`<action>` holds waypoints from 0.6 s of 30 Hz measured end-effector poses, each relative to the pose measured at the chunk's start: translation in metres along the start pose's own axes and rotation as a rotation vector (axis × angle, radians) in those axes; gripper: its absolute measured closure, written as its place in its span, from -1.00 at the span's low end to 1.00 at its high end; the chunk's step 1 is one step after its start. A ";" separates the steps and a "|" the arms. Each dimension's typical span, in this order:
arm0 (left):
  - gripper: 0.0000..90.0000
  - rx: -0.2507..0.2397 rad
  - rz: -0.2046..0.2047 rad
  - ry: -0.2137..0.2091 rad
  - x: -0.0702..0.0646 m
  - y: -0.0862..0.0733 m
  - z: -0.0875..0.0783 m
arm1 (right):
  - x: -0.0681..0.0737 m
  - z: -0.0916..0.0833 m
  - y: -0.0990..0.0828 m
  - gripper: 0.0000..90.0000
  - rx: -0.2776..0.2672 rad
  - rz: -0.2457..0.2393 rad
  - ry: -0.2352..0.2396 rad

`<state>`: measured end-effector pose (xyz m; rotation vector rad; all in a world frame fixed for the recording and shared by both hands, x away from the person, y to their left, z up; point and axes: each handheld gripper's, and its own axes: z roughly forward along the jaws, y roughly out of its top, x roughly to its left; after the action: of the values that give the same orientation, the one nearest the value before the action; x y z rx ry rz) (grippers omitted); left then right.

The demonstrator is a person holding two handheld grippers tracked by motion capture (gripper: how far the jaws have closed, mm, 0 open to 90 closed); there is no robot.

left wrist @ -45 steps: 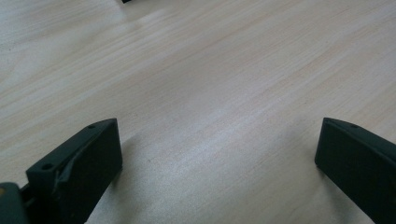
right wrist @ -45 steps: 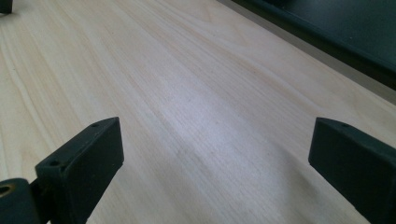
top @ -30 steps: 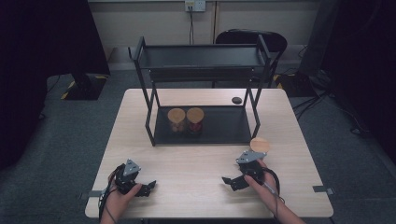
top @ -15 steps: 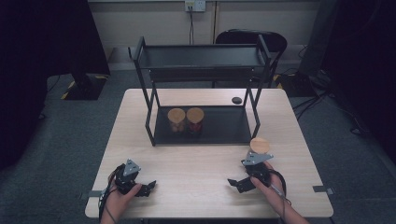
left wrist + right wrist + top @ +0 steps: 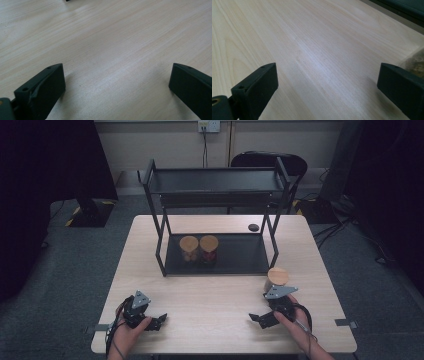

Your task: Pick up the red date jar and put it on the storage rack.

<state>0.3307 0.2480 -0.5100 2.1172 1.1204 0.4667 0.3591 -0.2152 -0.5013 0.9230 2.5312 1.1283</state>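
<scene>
Jars: two on rack shelf [image 5: 250,255], one [image 5: 276,278] beside right claw [image 5: 261,318].

Black two-jaw tool [image 5: 262,318] bearing a grey three-cornered plate.

The left gripper [image 5: 152,321] rests low at the table's near left corner, held by the left hand [image 5: 131,332], jaws spread wide and empty; the right gripper [image 5: 261,318] sits near the front edge toward the right corner, gripped by the right hand [image 5: 295,320], jaws likewise wide apart, holding nothing.
</scene>
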 end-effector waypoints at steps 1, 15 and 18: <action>-1.00 0.000 0.000 0.000 0.000 0.000 0.000 | 0.000 -0.001 -0.001 -0.95 0.001 0.000 0.000; -1.00 0.000 -0.001 0.000 0.000 0.000 0.000 | -0.012 -0.016 -0.012 -0.95 0.007 0.006 -0.029; -1.00 0.000 0.000 0.000 0.000 0.000 0.000 | -0.014 -0.019 -0.014 -0.95 0.007 0.005 -0.036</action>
<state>0.3306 0.2480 -0.5100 2.1172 1.1209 0.4670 0.3553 -0.2423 -0.4996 0.9433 2.5074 1.0952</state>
